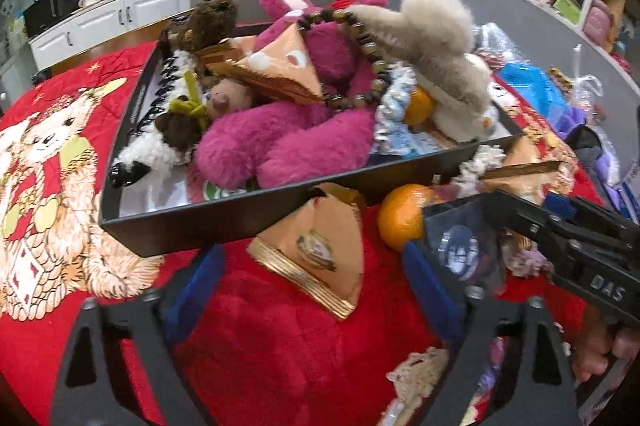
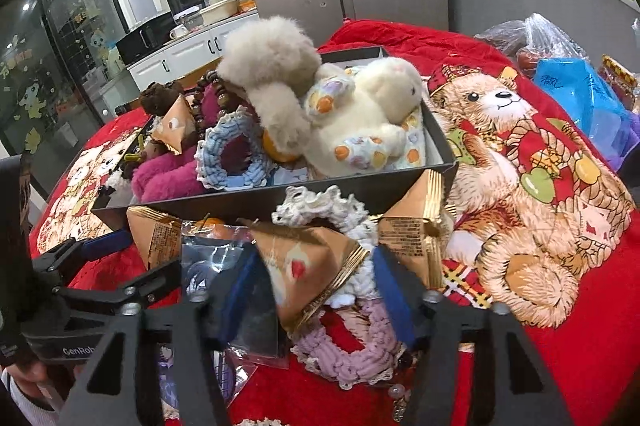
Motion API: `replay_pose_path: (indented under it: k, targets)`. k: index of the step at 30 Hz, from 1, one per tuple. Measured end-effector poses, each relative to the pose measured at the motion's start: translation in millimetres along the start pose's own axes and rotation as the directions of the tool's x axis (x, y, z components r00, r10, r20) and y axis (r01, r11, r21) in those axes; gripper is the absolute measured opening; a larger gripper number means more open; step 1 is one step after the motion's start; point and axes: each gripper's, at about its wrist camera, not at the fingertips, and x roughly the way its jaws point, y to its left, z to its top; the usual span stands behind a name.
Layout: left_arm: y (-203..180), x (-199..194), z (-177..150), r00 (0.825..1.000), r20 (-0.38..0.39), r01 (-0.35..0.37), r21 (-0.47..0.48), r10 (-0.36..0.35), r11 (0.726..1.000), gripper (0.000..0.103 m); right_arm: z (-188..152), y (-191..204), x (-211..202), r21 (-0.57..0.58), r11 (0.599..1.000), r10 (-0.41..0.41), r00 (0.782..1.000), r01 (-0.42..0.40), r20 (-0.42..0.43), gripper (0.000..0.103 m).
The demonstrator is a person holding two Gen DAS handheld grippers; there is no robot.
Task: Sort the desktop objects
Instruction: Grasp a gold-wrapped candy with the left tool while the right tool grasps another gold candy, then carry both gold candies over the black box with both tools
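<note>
Your left gripper [image 1: 308, 262] is sitting open around a tan pyramid snack packet [image 1: 316, 250], pads not touching yet. It's looking light and crinkly, so you're wanting to pinch the flat faces, not the gold sealed edge. Your right gripper [image 2: 310, 276] is straddling another pyramid packet [image 2: 304, 266], blue pads hugging its sides; can't tell if they're actually squeezing. The black tray [image 2: 256, 200] is sitting just beyond both.

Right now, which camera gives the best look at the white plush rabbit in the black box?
The right wrist view: the white plush rabbit lies in full sight, face and patterned paws showing. In the left wrist view only a sliver of it peeks from behind the beige fluffy toy.
</note>
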Motion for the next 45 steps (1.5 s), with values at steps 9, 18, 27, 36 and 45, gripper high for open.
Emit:
replay_pose_path:
  k: [9,18,27,36,45]
  targets:
    - [-17.0,-7.3,-0.7,0.997,0.019,-0.073,0.073,0.072,0.995,0.032,-3.7,8.9,-11.8,-0.064,0.998,-0.022,0.999,0.024,0.031,0.041]
    - [-24.9,-23.7,-0.2,0.995,0.044,-0.093,0.058,0.091,0.994,0.027,-8.9,21.7,-22.1,-0.110,0.994,0.005,0.999,0.000,0.044,0.041]
    - [-30.9,-51.8,7.9,0.987,0.123,-0.105,0.048,0.099,0.993,0.026,-7.8,28.2,-40.5,-0.126,0.992,0.022,0.996,-0.011,0.089,0.041]
    - [-34.6,-60.6,9.3,0.981,0.137,-0.146,0.033,0.140,0.989,0.026,-5.9,28.4,-52.0,-0.122,0.992,0.041,0.993,-0.028,0.110,0.041]
    - [-32.7,-59.6,7.7,0.978,0.129,-0.170,0.012,0.167,0.985,0.026,-8.7,39.5,-54.8,-0.151,0.987,0.062,0.992,-0.045,0.110,0.041]
